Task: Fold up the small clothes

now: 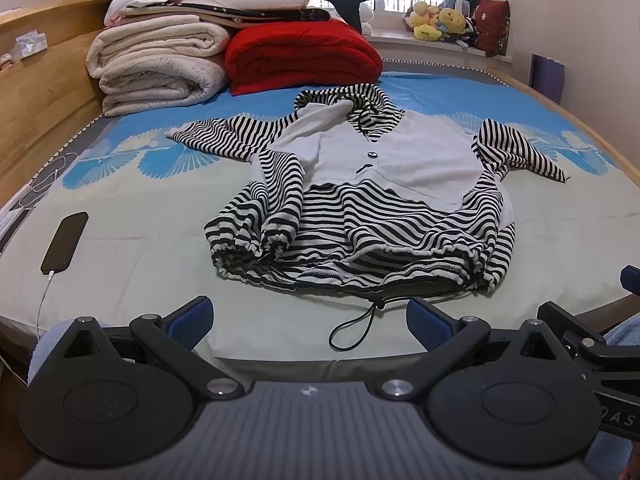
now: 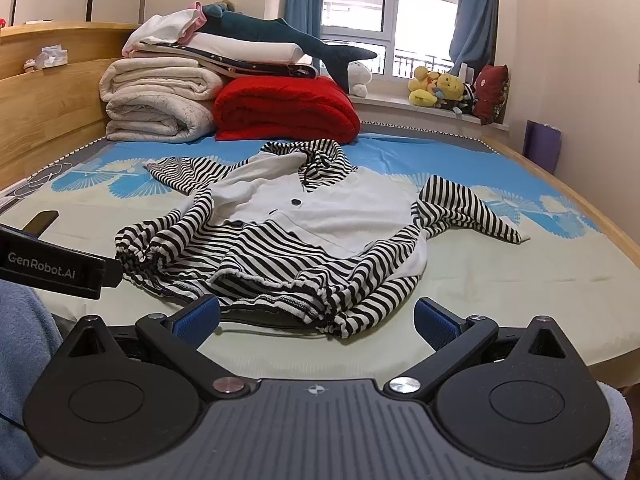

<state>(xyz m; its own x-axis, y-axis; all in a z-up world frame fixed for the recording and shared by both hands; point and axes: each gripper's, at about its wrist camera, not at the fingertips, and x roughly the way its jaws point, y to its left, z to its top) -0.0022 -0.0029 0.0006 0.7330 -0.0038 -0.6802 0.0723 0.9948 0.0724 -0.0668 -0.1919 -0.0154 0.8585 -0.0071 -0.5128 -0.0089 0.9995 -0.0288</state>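
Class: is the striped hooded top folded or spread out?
Spread, unfolded: the striped hooded top lies rumpled on the bed, sleeves out sideways.

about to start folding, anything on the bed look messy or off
The striped hoodie lies rumpled: one sleeve flopped across its front, hem bunched, drawcord trailing loose. A phone also sits on the bed.

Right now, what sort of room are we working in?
Most likely a home bedroom. The striped hooded top lies on a wood-framed bed, with folded blankets stacked by the headboard and stuffed toys on the windowsill. Both grippers hover before it, jaws open.
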